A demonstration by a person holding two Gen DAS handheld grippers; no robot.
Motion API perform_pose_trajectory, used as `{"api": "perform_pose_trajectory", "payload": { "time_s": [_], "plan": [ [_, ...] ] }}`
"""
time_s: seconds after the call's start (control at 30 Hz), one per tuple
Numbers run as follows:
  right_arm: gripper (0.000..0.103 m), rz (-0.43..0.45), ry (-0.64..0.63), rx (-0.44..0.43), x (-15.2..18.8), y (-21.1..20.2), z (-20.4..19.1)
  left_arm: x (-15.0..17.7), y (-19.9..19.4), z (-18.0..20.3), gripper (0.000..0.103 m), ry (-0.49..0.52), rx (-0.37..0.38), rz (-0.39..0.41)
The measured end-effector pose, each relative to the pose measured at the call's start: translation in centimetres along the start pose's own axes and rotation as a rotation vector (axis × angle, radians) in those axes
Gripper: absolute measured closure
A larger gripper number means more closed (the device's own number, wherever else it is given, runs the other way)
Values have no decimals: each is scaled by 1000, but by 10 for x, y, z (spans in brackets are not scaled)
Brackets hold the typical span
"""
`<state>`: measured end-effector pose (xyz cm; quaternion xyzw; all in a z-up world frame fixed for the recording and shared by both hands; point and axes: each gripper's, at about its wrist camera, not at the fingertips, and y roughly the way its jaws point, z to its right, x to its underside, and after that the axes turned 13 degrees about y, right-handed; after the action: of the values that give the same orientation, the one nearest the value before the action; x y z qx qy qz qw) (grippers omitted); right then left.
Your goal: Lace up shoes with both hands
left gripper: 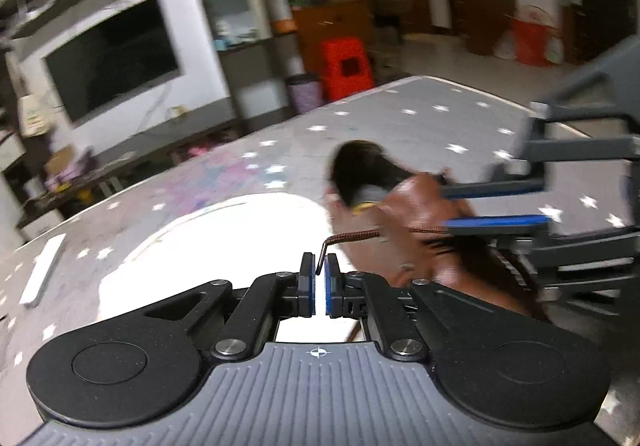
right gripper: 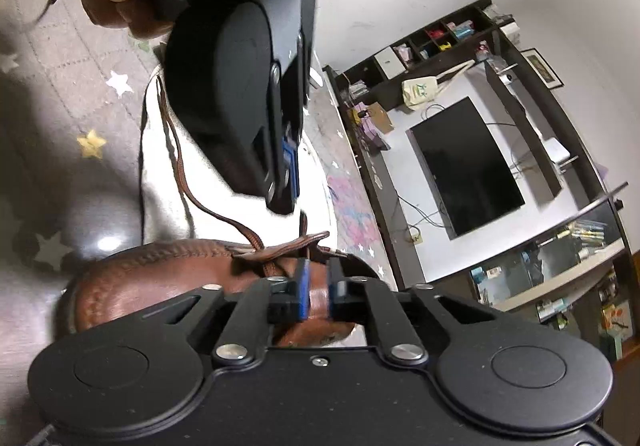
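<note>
Brown leather shoe [right gripper: 160, 286] lies on the star-patterned surface [left gripper: 400, 117], partly over a white mat [left gripper: 224, 238], its opening turned away from my left gripper [left gripper: 320, 274]. That gripper is clenched on the stiff tip of the brown lace [left gripper: 352, 236], which bends up out of the pads and runs taut toward the shoe. My right gripper [left gripper: 492, 205] reaches in from the side with its blue pads parted, the lace passing close by its lower pad; whether it touches, I cannot tell through the blur. In the right wrist view its fingers [right gripper: 304, 286] hover just over the shoe's tongue area, released, with a loose run of lace trailing off across the mat. To do this step well, I judge I should keep the left grip firm near the tip so the end stays stiff and aimed, hold steady tension without dragging the shoe, and let the right gripper brace the eyelet side or take the lace close to the hole rather than far along its slack.
</note>
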<state>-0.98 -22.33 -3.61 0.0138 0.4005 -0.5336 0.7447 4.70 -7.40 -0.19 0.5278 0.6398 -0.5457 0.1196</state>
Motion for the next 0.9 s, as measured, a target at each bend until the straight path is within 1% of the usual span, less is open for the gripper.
{"api": "perform_pose_trajectory", "payload": {
  "time_s": [0.17,0.37,0.47,0.5,0.57,0.6,0.77,0.9],
  "plan": [
    [92,-25,40,11,11,-19,-6,14,-15,-22,99,-112,-87,-12],
    [92,-52,59,3,18,-29,-13,31,-23,-49,99,-229,-115,-56],
    [92,-55,69,-5,13,-25,-8,39,-27,-61,99,-275,-142,-76],
    [92,-53,72,-5,12,-25,-7,41,-27,-65,99,-288,-141,-81],
    [92,-50,78,-6,10,-24,-5,46,-24,-74,98,-338,-83,-103],
    [92,-46,81,-7,8,-23,-4,48,-21,-75,98,-342,-58,-120],
    [90,-26,76,-33,-1,-16,-9,57,-19,-76,93,-340,-64,-161],
    [88,-7,69,-62,-10,-10,-15,59,-19,-78,81,-337,-75,-171]
  ]
}}
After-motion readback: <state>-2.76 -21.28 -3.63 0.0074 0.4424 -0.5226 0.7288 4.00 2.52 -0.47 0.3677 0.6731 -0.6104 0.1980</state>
